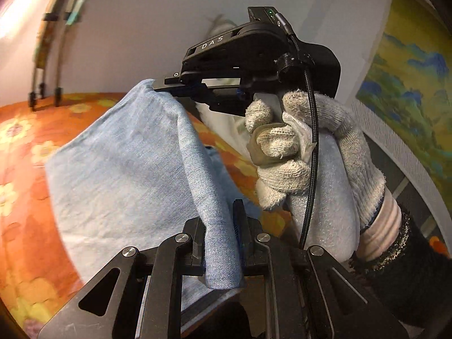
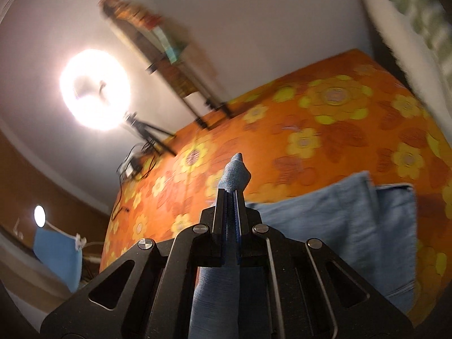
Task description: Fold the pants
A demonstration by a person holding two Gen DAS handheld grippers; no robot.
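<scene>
While both grippers pinch the light-blue denim pants point(image 1: 121, 169), the cloth hangs stretched between them above the orange floral bedspread point(image 1: 25, 226), a hold that would let one end be carried over the rest in a fold. Left gripper point(image 1: 219, 243): jaws drawn narrow on a vertical ridge of denim. Right gripper point(image 2: 229, 214): jaws nearly closed on a thin pleat whose tip pokes out past the fingertips.

Left wrist view only: the right gripper seen from outside, its fingertips biting the far upper corner of the cloth, gripped by a hand in a white knit glove point(image 1: 305, 147); a landscape painting point(image 1: 409, 84) on the wall.

Right wrist view only: the rest of the pants lying flat on the bedspread to the right, a ring light point(image 2: 96, 90) on a tripod, and a blurred wall shelf point(image 2: 152, 39).
</scene>
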